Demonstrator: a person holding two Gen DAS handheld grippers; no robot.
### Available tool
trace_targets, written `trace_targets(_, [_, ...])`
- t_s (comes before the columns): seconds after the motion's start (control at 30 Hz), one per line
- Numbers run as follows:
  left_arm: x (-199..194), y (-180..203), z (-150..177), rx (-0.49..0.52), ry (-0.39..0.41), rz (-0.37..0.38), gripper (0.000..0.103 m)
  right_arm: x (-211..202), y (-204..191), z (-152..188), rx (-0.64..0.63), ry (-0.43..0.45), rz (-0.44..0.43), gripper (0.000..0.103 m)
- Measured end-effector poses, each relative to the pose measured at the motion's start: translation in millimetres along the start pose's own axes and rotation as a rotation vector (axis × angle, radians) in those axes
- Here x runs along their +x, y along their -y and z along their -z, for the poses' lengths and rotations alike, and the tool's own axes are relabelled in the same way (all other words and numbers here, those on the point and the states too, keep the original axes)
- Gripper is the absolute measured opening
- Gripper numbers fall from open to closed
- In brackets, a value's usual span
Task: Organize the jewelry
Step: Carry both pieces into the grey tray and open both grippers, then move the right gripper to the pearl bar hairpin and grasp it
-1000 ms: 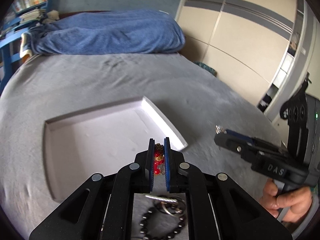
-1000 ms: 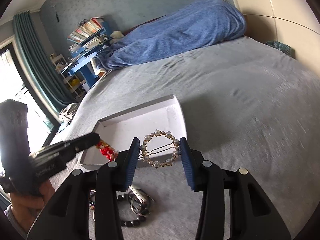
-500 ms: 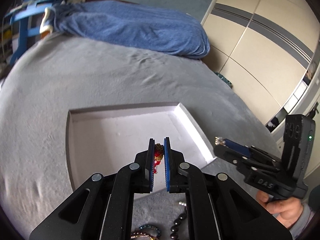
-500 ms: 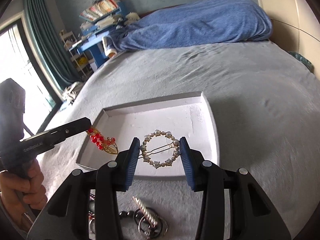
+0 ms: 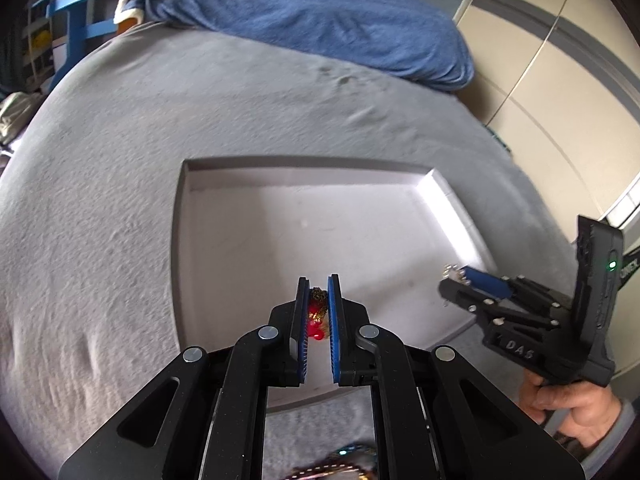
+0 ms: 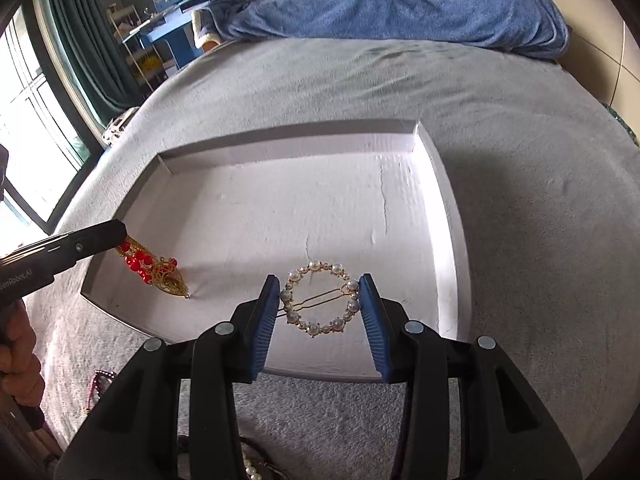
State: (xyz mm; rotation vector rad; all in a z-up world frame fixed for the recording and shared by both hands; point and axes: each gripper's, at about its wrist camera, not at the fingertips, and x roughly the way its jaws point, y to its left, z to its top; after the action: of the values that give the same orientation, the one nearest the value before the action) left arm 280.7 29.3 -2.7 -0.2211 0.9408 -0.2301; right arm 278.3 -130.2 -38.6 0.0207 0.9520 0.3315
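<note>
A shallow white tray (image 5: 440, 188) (image 6: 444, 184) lies on the grey bed. My left gripper (image 5: 318, 292) is shut on a red-and-gold beaded ornament (image 5: 316, 312) over the tray's near edge; in the right wrist view the ornament (image 6: 154, 268) hangs from that gripper (image 6: 116, 234) with its tip touching the tray floor at the near left corner. My right gripper (image 6: 320, 292) is shut on a round pearl hair clip (image 6: 320, 300) above the tray's near middle. It also shows in the left wrist view (image 5: 460, 276), at the tray's right side.
More jewelry lies on the bed in front of the tray: a beaded bracelet (image 5: 336, 468), a pink bracelet (image 6: 98, 384) and pearls (image 6: 250, 468). A blue blanket (image 5: 320, 28) lies at the bed's far end. A wardrobe (image 5: 560, 80) stands right, a window (image 6: 24, 136) left.
Both grippers have moved forward over the tray with their pieces. The red ornament has come down until its tip touches the tray floor. The loose jewelry now lies behind the fingers.
</note>
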Motion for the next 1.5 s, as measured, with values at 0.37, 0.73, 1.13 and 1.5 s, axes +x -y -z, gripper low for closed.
trace_targets(0.37, [-9.5,-5.3,9.2,0.006,0.019,-0.055,0.037,-0.8,-1.5,5.9,-0.015,-0.003,0.018,0.057])
trace_targets(0.73, [-40.6,-4.2,29.7,0.051,0.06,-0.106,0.057,-48.1,5.8,12.8,0.02,0.102,-0.001,0.058])
trace_targets(1.13, [-63.5,4.7,58.3,0.113,0.071,-0.109,0.073,-72.1,-14.3,52.0,-0.044,0.088,-0.035,0.058])
trace_targets(1.5, [-69.4,-16.0,95.3,0.141,0.023,-0.127,0.076,-47.8,-39.6,79.6,-0.145,-0.004,-0.07,0.047])
